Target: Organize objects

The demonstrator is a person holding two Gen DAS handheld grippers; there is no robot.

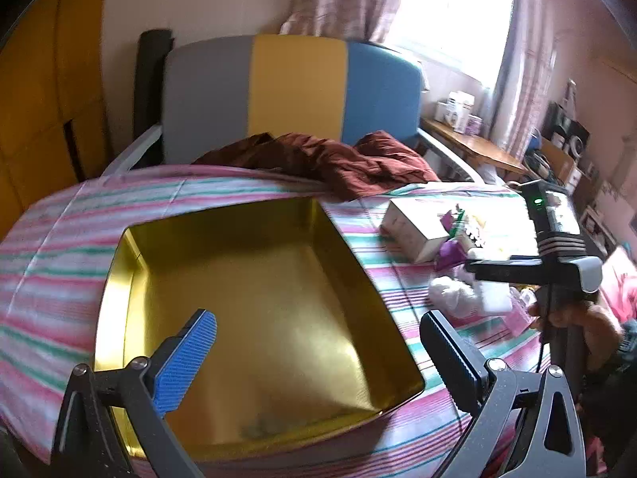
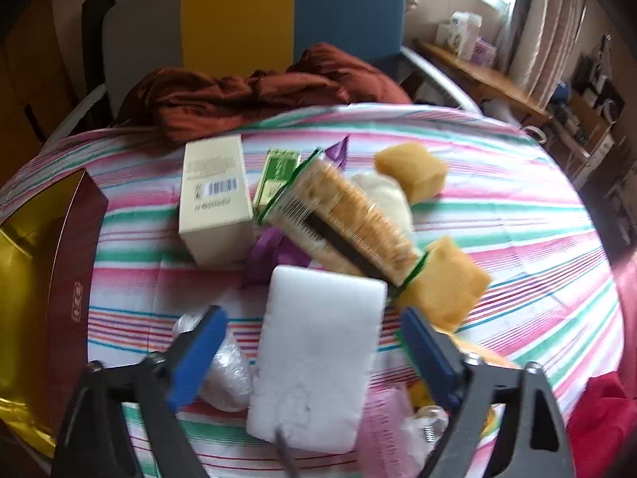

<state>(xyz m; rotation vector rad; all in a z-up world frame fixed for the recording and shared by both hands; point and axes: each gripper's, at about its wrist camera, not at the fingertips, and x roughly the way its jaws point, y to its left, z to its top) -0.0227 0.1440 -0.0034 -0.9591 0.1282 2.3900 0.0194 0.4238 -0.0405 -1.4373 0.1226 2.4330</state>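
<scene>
Sponge (image 2: 318, 354) lies lengthwise between right gripper (image 2: 314, 354) fingers.

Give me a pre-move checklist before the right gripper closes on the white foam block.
1. White foam block lies between the right gripper's fingers: ok.
2. Jaws wider than the block, pads not yet pressing: ok.
3. Neighbours clear of the closing path: not ok; a clear plastic wrap sits by the left finger, and a yellow sponge by the right.
4. Gold tin has room: ok; it looks empty.
5. Left gripper out of the way: ok; open, holding nothing, above the tin.
6. Block free underneath: cannot tell.
</scene>
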